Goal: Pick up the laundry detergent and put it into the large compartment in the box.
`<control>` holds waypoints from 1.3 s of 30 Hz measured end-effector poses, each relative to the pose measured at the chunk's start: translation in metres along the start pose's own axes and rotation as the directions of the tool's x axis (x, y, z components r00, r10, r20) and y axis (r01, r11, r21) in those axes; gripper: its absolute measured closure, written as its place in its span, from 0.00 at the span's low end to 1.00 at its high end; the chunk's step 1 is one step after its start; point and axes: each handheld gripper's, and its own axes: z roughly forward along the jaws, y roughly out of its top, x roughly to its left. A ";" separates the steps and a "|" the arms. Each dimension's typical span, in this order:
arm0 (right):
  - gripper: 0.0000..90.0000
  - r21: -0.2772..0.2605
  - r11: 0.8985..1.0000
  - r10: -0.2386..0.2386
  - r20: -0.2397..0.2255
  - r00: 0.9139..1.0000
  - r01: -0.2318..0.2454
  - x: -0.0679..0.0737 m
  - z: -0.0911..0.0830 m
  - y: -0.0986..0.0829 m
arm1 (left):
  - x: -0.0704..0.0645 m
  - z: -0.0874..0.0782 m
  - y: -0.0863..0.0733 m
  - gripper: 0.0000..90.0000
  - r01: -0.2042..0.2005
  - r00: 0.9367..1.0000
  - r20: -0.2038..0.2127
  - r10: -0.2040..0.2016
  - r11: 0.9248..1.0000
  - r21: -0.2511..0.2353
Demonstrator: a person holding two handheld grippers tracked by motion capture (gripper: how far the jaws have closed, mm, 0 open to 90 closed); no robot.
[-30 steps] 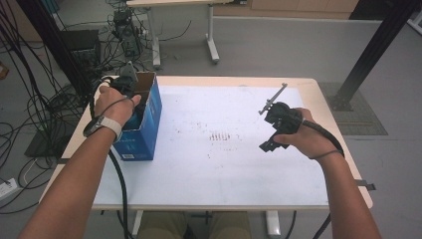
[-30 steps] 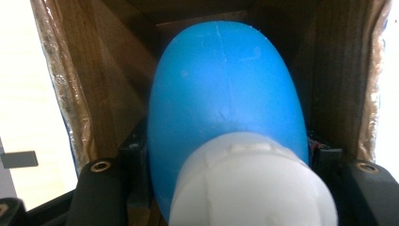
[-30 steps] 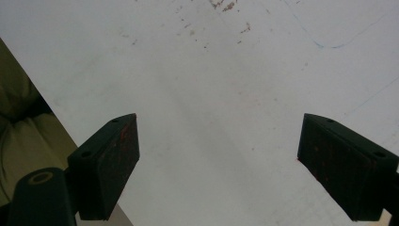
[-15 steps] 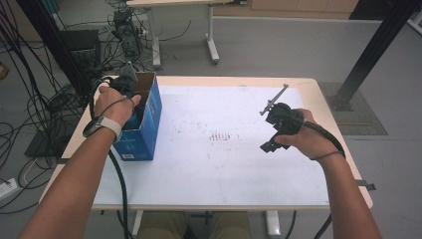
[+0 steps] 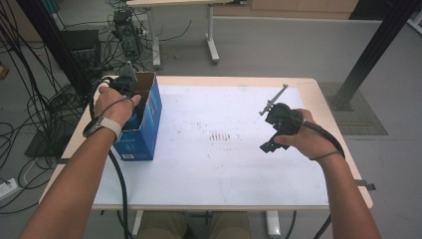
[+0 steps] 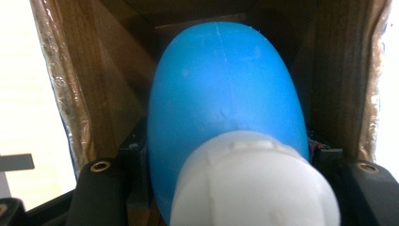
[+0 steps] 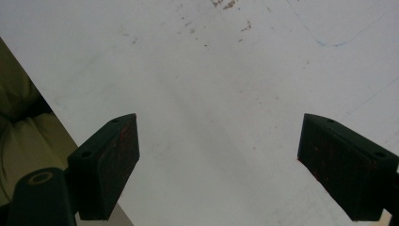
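An open blue cardboard box (image 5: 144, 134) stands at the left end of the white table (image 5: 224, 174). My left gripper (image 5: 130, 92) reaches down into it from above. In the left gripper view a blue bottle (image 6: 226, 84) with a white cap (image 6: 254, 183) lies between the box's brown inner walls (image 6: 113, 70). My left gripper (image 6: 228, 150) is shut on the bottle, with a jaw pressed to each side and the cap toward the camera. Over the right half of the table my right gripper (image 5: 266, 130) hangs open. Bare tabletop shows between the jaws of the right gripper (image 7: 219, 165).
Small brown specks (image 5: 221, 135) mark the middle of the table. Cables (image 5: 30, 114) and equipment lie on the floor to the left. A second table's legs (image 5: 211, 35) stand beyond, and a black post (image 5: 368, 55) rises at the far right.
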 end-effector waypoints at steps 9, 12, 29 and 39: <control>0.14 0.015 1.000 -0.003 0.002 1.000 0.003 0.002 0.002 0.002 | 0.006 0.001 -0.002 0.33 0.024 1.000 0.013 -0.024 1.000 -0.006; 0.14 0.015 1.000 -0.007 -0.001 1.000 0.007 0.001 0.002 0.002 | 0.009 0.001 -0.003 0.32 0.029 0.999 0.024 -0.029 1.000 -0.009; 0.14 0.027 1.000 -0.015 -0.001 1.000 0.015 0.004 0.006 0.005 | 0.015 -0.018 -0.002 0.25 0.014 0.998 0.060 -0.013 1.000 -0.016; 0.14 0.027 0.999 -0.020 0.000 1.000 0.020 0.004 0.005 0.006 | 0.017 -0.033 -0.004 0.14 0.006 0.997 0.081 -0.004 0.999 -0.035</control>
